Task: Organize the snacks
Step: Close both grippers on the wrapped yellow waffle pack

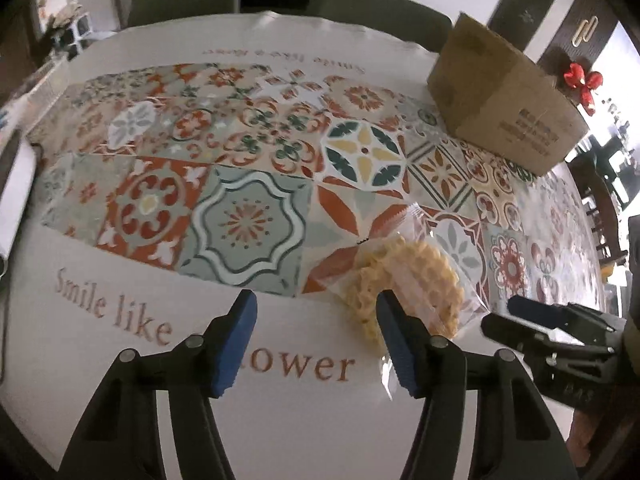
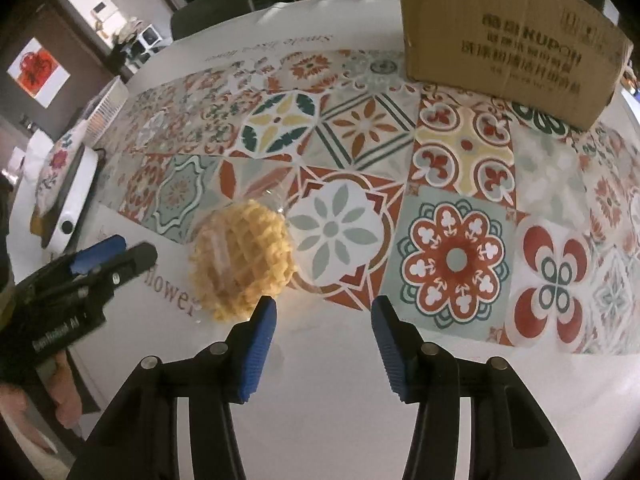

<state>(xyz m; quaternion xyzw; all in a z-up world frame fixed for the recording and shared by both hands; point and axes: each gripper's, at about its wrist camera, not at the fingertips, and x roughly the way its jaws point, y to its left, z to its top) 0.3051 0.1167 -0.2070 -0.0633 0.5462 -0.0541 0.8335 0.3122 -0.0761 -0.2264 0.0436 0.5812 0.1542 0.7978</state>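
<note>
A round yellow waffle snack [image 1: 416,276] in a clear wrapper lies on the patterned tablecloth [image 1: 248,224], partly over its white border. My left gripper [image 1: 317,308] hangs open above the border, with only cloth between its fingers. Its right blue fingertip [image 1: 390,316] covers the wrapper's near left edge. My right gripper [image 2: 324,308] is open too, and the waffle snack [image 2: 244,256] sits just left of its left fingertip [image 2: 266,320]. Each wrist view shows the other gripper at its side edge, flanking the snack. A brown cardboard box [image 2: 500,32] stands at the far right.
The cardboard box [image 1: 504,104] sits on the table's far right corner. Dark chairs [image 1: 376,4] stand behind the far edge. A white flat item with a floral cloth on it [image 2: 72,192] lies at the table's left edge. A hand [image 2: 60,396] holds the left gripper.
</note>
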